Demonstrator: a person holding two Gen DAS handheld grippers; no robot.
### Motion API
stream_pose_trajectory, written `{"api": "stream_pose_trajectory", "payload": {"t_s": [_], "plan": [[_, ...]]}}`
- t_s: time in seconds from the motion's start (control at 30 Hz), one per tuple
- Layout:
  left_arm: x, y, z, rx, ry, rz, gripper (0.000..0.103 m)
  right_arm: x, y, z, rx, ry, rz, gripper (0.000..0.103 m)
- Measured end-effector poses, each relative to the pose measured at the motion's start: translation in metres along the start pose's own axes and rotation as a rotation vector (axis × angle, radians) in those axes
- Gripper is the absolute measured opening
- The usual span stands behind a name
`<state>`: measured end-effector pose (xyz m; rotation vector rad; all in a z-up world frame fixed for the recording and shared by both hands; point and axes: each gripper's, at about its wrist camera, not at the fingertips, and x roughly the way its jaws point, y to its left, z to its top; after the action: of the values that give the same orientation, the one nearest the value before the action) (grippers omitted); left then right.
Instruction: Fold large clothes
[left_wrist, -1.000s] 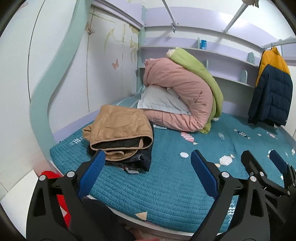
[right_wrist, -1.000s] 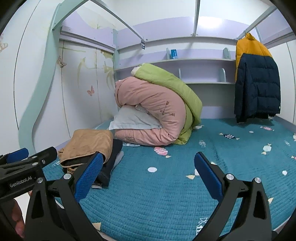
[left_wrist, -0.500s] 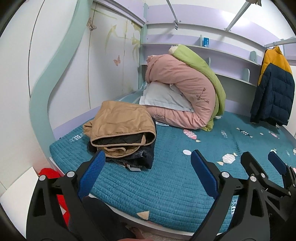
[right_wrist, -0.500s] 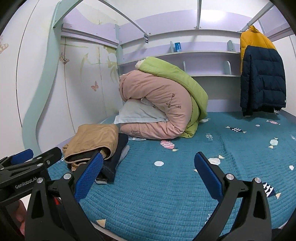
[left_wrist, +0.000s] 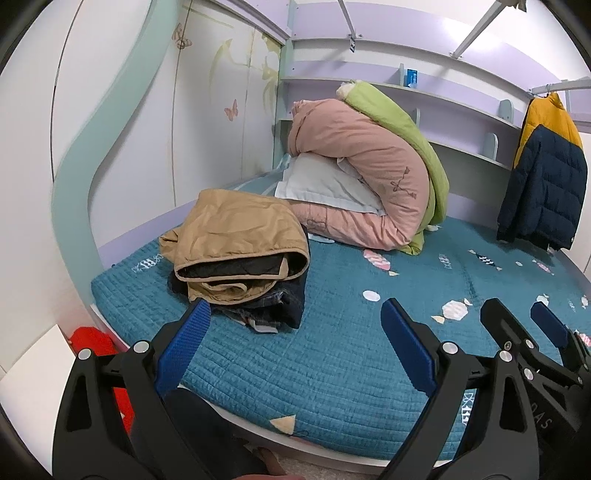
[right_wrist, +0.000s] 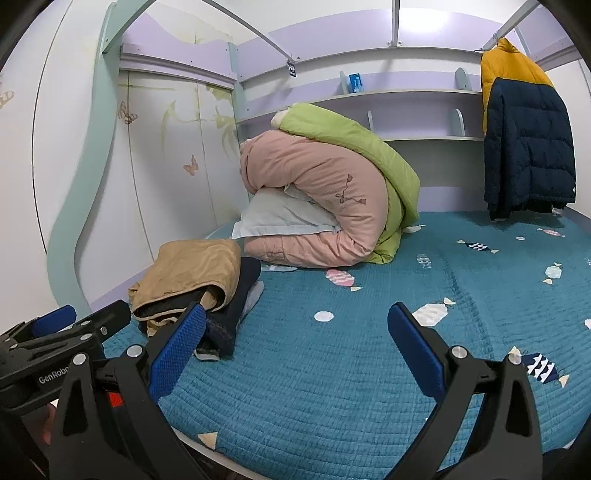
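Note:
A folded tan jacket (left_wrist: 236, 240) lies on top of folded dark clothes (left_wrist: 284, 310) at the near left of the teal bed (left_wrist: 332, 369). The pile also shows in the right wrist view, tan jacket (right_wrist: 188, 273) over the dark clothes (right_wrist: 236, 302). A yellow and navy puffer jacket (left_wrist: 543, 177) hangs at the back right; it shows too in the right wrist view (right_wrist: 524, 140). My left gripper (left_wrist: 295, 336) is open and empty above the bed's near edge, just right of the pile. My right gripper (right_wrist: 295, 339) is open and empty beside it.
A rolled pink and green duvet (left_wrist: 373, 173) with a white pillow (left_wrist: 325, 184) sits at the back of the bed. Shelves (right_wrist: 406, 96) run along the back wall. A red object (left_wrist: 92, 339) lies on the floor at the left. The bed frame curves up at the left (left_wrist: 74, 177).
Both grippers have moved slightly closer to the bed and tilted down a little; the pile looks nearer. Both stay open and empty.

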<state>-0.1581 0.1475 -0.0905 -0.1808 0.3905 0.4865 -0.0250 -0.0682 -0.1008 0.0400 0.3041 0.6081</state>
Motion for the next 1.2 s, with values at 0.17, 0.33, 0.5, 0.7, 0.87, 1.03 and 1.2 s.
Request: {"api": "stream_pose_trajectory", "payload": {"t_s": [0.17, 0.33, 0.5, 0.7, 0.87, 1.03, 1.2], "plan": [[0.0012, 0.0032, -0.0016, -0.016, 0.005, 0.004, 0.094, 0.0022, 0.0011, -0.0007, 0.002, 0.009, 0.003, 0.095], [0.0008, 0.0043, -0.0018, -0.018, 0.002, 0.006, 0.094, 0.0043, 0.0003, -0.0006, 0.015, 0.019, 0.024, 0.095], [0.0003, 0.0055, -0.0022, -0.017, -0.004, 0.011, 0.094, 0.0043, 0.0012, -0.0016, 0.014, 0.023, 0.030, 0.095], [0.0012, 0.0075, -0.0012, -0.010, -0.004, 0.003, 0.094, 0.0031, 0.0033, -0.0012, 0.011, 0.017, 0.034, 0.095], [0.0010, 0.0090, -0.0003, -0.007, -0.009, -0.004, 0.094, 0.0025, 0.0031, -0.0013, 0.016, 0.017, 0.037, 0.095], [0.0009, 0.0088, -0.0002, -0.007, -0.007, -0.008, 0.094, 0.0025, 0.0033, -0.0017, 0.018, 0.019, 0.037, 0.095], [0.0017, 0.0095, -0.0001, -0.005, -0.005, -0.010, 0.094, 0.0029, 0.0040, -0.0016, 0.019, 0.024, 0.039, 0.095]]}}
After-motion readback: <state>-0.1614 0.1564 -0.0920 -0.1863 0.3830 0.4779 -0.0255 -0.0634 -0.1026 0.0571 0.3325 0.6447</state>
